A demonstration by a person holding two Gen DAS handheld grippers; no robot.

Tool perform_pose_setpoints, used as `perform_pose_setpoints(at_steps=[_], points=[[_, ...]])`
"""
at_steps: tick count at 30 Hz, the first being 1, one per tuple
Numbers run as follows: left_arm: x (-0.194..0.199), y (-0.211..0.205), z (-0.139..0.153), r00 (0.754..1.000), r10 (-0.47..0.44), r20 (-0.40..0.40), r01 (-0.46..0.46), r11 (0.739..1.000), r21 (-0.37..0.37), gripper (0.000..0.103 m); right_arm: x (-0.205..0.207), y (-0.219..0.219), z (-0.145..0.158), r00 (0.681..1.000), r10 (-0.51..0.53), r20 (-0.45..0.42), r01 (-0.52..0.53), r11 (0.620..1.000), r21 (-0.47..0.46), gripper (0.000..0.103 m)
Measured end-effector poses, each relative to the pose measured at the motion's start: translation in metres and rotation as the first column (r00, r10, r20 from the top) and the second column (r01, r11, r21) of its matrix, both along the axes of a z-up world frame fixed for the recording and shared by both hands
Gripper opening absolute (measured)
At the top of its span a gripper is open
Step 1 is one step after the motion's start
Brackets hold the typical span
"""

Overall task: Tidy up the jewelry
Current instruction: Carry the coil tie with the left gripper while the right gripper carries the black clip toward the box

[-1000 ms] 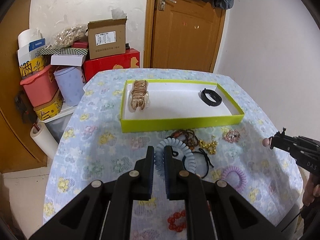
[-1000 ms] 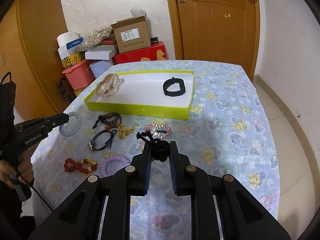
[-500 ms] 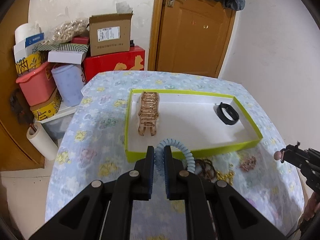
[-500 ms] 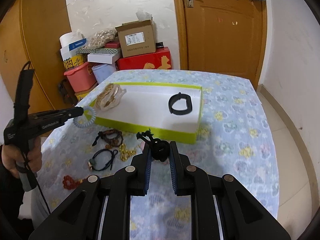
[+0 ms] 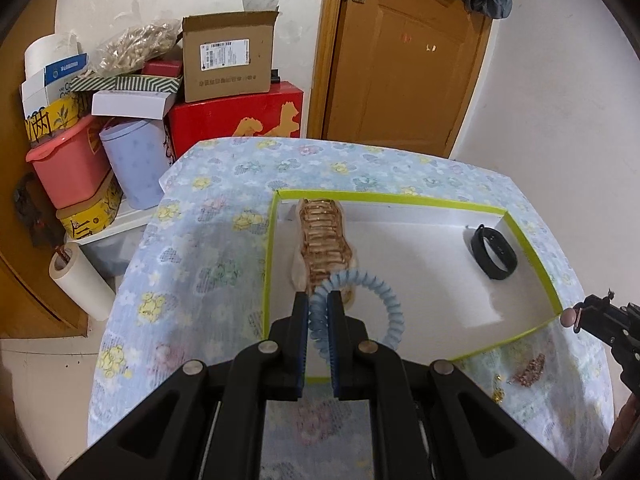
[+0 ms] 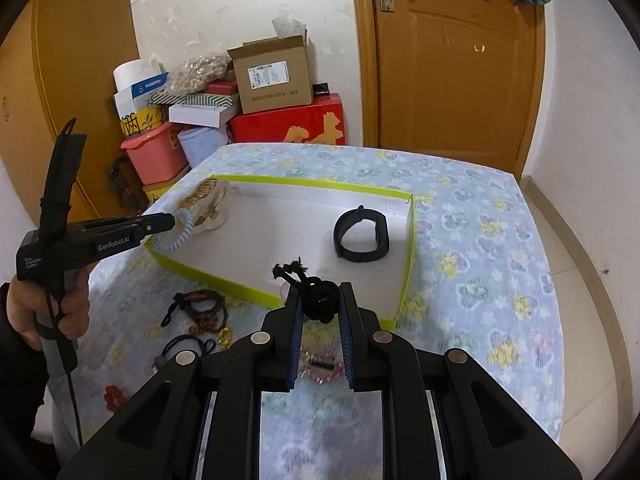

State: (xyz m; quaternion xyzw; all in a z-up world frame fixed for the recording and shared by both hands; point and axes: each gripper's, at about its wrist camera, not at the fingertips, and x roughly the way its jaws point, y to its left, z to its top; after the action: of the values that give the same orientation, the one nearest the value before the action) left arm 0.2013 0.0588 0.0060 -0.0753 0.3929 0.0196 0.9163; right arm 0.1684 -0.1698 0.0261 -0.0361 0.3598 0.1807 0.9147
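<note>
The left gripper point(image 5: 318, 300) is clamped on a pale blue spiral hair tie point(image 5: 360, 304), whose free loop curls out to the right of its fingers and hangs over the near left part of the green-edged tray point(image 5: 532, 246), just in front of the gold claw hair clip point(image 5: 324, 240) that lies inside along the tray's left wall. From the right wrist view the same hair tie dangles from the left gripper's tip at the tray's near left rim, with a hand point(image 6: 44, 308) wrapped around the gripper's handle. The right gripper point(image 6: 319, 300) is closed on a black knotted hair accessory point(image 6: 318, 298), with a frayed cord end sticking up above its fingers; it hangs over the tray's near edge. A black wristband point(image 6: 362, 236) sits in the tray's right part, well apart from the clip. On the floral-clothed surface point(image 6: 480, 240) outside the tray lie a brown beaded bracelet point(image 6: 204, 306), a black elastic hair tie point(image 6: 184, 346), a small gold chain piece point(image 6: 226, 336) and a red beaded item point(image 6: 114, 396). Boxes and tubs point(image 5: 224, 60) are stacked beyond the surface, beside a wooden door point(image 5: 404, 52).
</note>
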Motion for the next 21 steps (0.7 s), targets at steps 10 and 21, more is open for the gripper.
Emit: perform_pose_setpoints(at_steps=[10,21], points=[[0.016,0.004,-0.011,1.000,0.003,-0.023,-0.003,1.000,0.023,0.009,0.025,0.000,-0.014,0.999,-0.008,-0.033,0.008,1.000,-0.021,0.017],[0.007,0.003,-0.013,1.000,0.007,-0.029,-0.005,0.998,0.060,0.010,0.042,-0.006,-0.031,0.994,-0.042,-0.097,0.037,0.998,-0.057,0.017]])
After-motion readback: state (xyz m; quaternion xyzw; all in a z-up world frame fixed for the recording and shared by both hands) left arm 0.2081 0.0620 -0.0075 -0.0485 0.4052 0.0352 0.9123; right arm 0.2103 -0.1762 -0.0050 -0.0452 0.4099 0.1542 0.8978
